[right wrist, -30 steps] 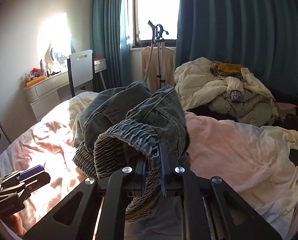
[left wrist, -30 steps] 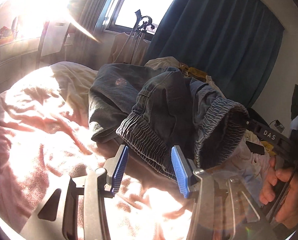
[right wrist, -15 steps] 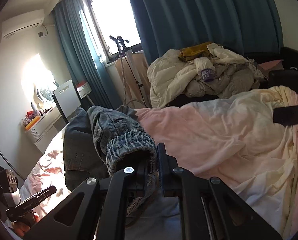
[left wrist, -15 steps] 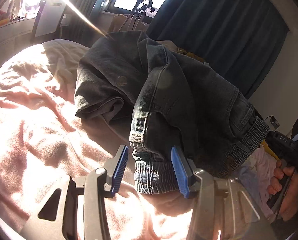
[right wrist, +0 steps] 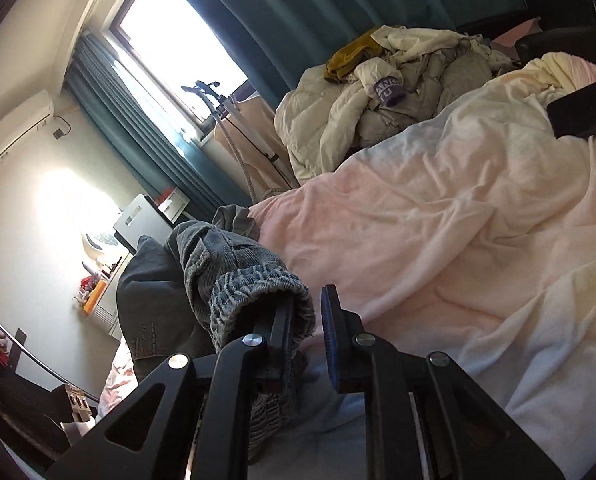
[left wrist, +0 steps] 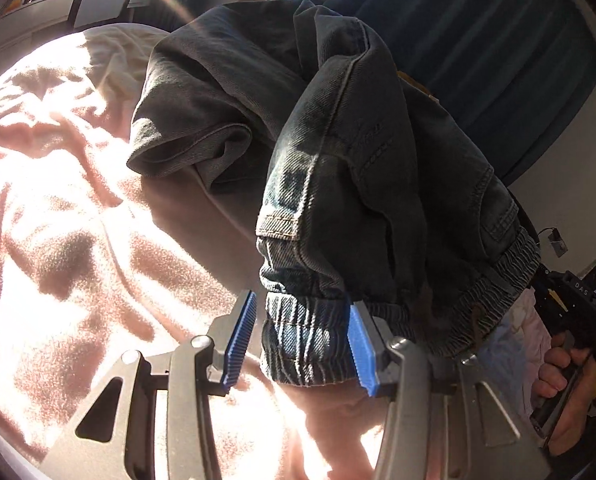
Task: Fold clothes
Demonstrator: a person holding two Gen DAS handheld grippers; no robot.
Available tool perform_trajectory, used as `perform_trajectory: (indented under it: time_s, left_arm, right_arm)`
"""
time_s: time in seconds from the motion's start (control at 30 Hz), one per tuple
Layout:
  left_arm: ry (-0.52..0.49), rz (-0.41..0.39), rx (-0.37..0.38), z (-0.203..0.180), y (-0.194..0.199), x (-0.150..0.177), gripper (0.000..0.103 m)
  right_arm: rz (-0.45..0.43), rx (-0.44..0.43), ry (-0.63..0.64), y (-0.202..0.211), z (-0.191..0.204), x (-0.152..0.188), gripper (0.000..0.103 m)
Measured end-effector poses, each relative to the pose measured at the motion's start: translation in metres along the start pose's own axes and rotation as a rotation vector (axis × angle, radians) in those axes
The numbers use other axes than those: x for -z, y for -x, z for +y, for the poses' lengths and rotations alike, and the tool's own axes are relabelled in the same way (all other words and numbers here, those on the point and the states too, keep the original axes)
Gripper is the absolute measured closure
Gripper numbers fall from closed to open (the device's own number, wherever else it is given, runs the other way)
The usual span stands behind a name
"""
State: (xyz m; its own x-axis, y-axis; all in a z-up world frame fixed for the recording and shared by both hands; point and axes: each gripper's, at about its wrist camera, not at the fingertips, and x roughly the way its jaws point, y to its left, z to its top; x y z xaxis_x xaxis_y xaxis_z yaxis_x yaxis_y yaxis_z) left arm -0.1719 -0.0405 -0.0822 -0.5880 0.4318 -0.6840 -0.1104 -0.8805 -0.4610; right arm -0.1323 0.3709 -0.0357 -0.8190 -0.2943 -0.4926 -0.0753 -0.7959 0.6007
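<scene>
Dark denim trousers (left wrist: 350,152) hang bunched above the pink bedspread (left wrist: 58,240), elastic waistband lowest. Left gripper (left wrist: 302,340): jaws spread wide, a section of waistband between the blue pads (left wrist: 240,340), not clamped. Right gripper (right wrist: 306,324): jaws parted, waistband edge draped over the left finger (right wrist: 278,336); whether it is pinched cannot be determined.

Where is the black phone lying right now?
In the right wrist view, the black phone lies at the far right edge on the pale pink duvet, just right of the heap of cream clothes.
</scene>
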Motion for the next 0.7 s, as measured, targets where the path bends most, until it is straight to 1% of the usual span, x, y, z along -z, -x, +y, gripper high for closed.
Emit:
perform_trajectory:
  time_s: [0.07,0.17,0.2,0.23,0.27,0.3,0.33,0.37,0.4,0.5,0.6,0.7]
  left_arm:
    - [0.018,0.005,0.014,0.002,-0.001,0.001,0.057]
    - [0.057,0.023,0.038,0.007,-0.004,0.003,0.057]
    - [0.07,0.029,0.047,0.009,-0.005,0.004,0.057]
    - [0.078,0.033,0.053,0.009,-0.006,0.005,0.057]
    - [0.081,0.033,0.054,0.009,-0.006,0.005,0.057]
    - [0.079,0.032,0.053,0.008,-0.006,0.005,0.057]
    - [0.079,0.031,0.053,0.008,-0.006,0.005,0.057]
    - [0.083,0.033,0.055,0.007,-0.007,0.005,0.057]
    - [0.088,0.036,0.06,0.007,-0.007,0.006,0.057]
    - [0.101,0.042,0.071,0.007,-0.01,0.007,0.057]
    - [0.137,0.046,0.099,0.016,-0.016,0.004,0.057]
    - [0.167,0.053,0.115,0.021,-0.021,0.004,0.057]
  right_arm:
    - [-0.006,-0.036,-0.058,0.013,-0.006,0.0,0.088]
    - [-0.021,-0.068,-0.094,0.023,-0.008,0.002,0.087]
    - [-0.026,-0.077,-0.103,0.026,-0.008,0.003,0.078]
    - [-0.031,-0.087,-0.113,0.029,-0.008,0.004,0.06]
    - [-0.036,-0.096,-0.122,0.032,-0.008,0.004,0.049]
    - [-0.041,-0.105,-0.132,0.035,-0.008,0.005,0.029]
    - [-0.046,-0.114,-0.141,0.038,-0.008,0.006,0.023]
    - [-0.051,-0.124,-0.151,0.041,-0.008,0.007,0.023]
    - [-0.026,-0.134,-0.158,0.036,-0.007,0.006,0.023]
    - [0.05,-0.143,-0.156,0.011,-0.004,0.005,0.023]
    - [0.086,-0.137,-0.154,-0.01,-0.004,0.007,0.023]
    - [0.11,-0.184,-0.173,-0.025,-0.006,0.011,0.023]
